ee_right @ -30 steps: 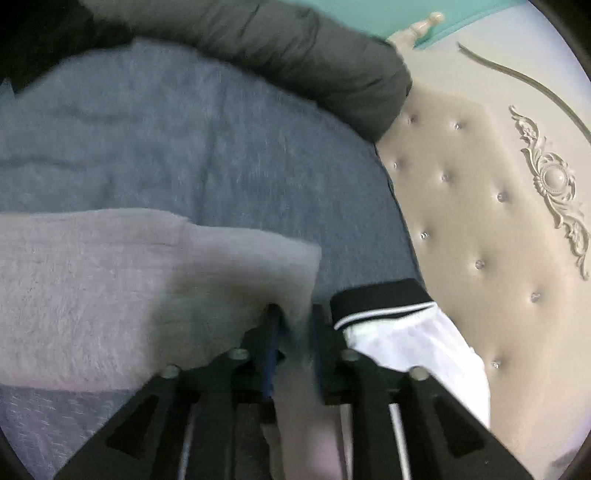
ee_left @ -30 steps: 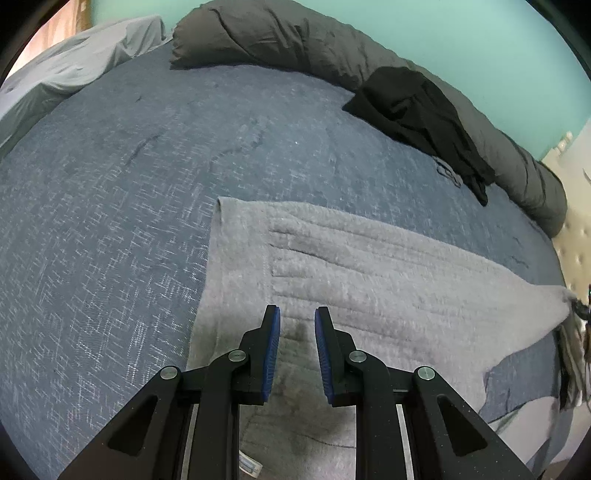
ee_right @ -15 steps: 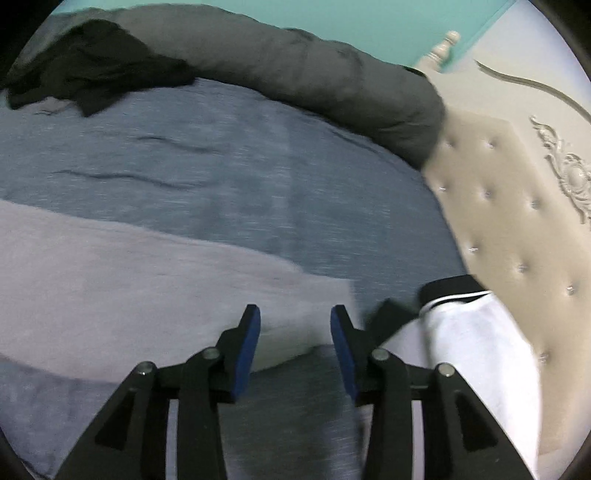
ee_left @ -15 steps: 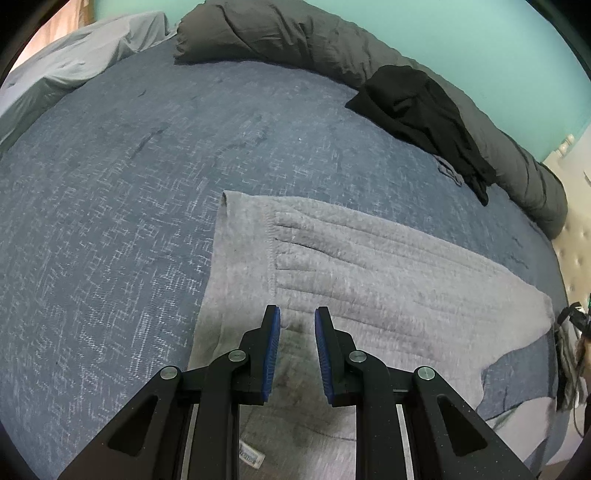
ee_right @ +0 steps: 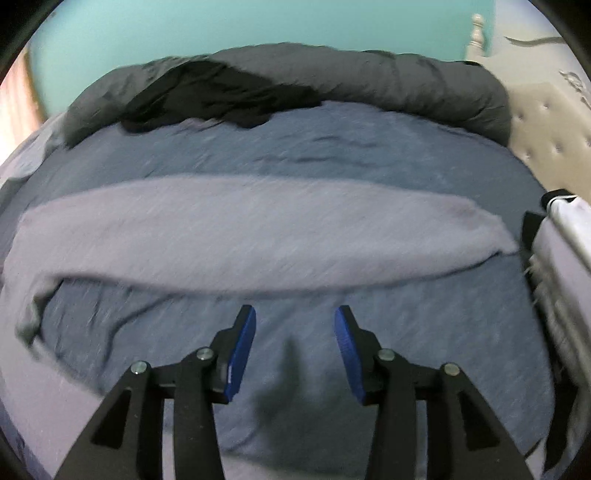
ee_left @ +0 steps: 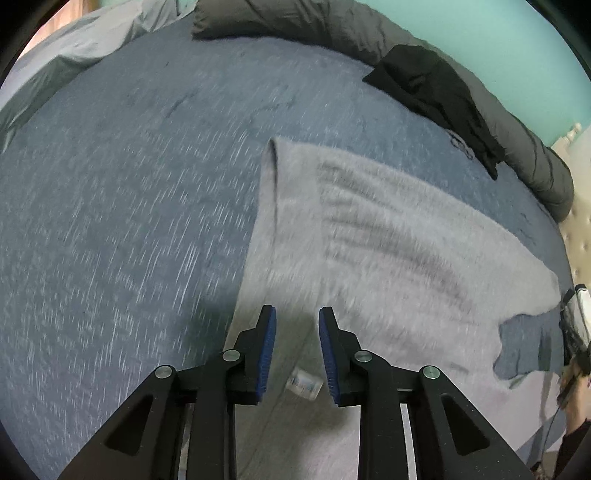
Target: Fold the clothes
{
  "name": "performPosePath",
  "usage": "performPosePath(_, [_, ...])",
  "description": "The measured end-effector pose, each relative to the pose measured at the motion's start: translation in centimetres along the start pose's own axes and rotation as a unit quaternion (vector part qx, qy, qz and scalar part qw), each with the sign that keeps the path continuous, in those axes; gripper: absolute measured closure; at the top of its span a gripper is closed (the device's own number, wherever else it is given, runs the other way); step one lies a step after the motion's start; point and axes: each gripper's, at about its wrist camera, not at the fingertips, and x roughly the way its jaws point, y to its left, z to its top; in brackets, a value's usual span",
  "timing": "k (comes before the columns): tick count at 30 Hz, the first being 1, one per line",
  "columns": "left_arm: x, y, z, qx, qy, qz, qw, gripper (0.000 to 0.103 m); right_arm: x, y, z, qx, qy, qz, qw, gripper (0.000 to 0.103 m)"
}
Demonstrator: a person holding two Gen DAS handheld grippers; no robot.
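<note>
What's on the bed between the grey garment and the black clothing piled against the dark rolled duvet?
Only bare blue bedsheet. In the left wrist view the grey garment ends short of the black clothing, which drapes over the duvet; the right wrist view shows the same gap.

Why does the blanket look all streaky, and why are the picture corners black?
Left wrist view: the camera is moving, so the blue bedspread shows white streaks and the grey garment is smeared. Right wrist view: blurrier still; the black clothes lose their edges. In both views the fisheye lens bends the bed into a dome and leaves dark corners, and each gripper casts a soft shadow below its jaws.
</note>
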Motion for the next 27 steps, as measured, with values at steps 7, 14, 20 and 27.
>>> performPosePath(7, [-1.4, 1.6, -3.3, -0.005, 0.015, -0.005, 0.9999, 0.073, -1.3, 2.0, -4.0, 0.019, 0.025, 0.037, 0.999, 0.056])
performPosePath(14, [-3.9, 3.6, -6.4, -0.025, 0.01, -0.013, 0.9996, 0.07, -3.9, 1.4, -7.5, 0.033, 0.041, 0.028, 0.998, 0.055])
performPosePath(20, [-4.4, 5.5, -9.0, -0.054, 0.021, -0.023, 0.9981, 0.066, -6.1, -0.2, -9.6, 0.057, 0.045, 0.018, 0.997, 0.054])
performPosePath(27, [-2.8, 6.7, -11.6, -0.105, 0.043, -0.064, 0.9914, 0.06, -8.2, -0.9, -11.2, 0.064, 0.05, 0.013, 0.997, 0.054])
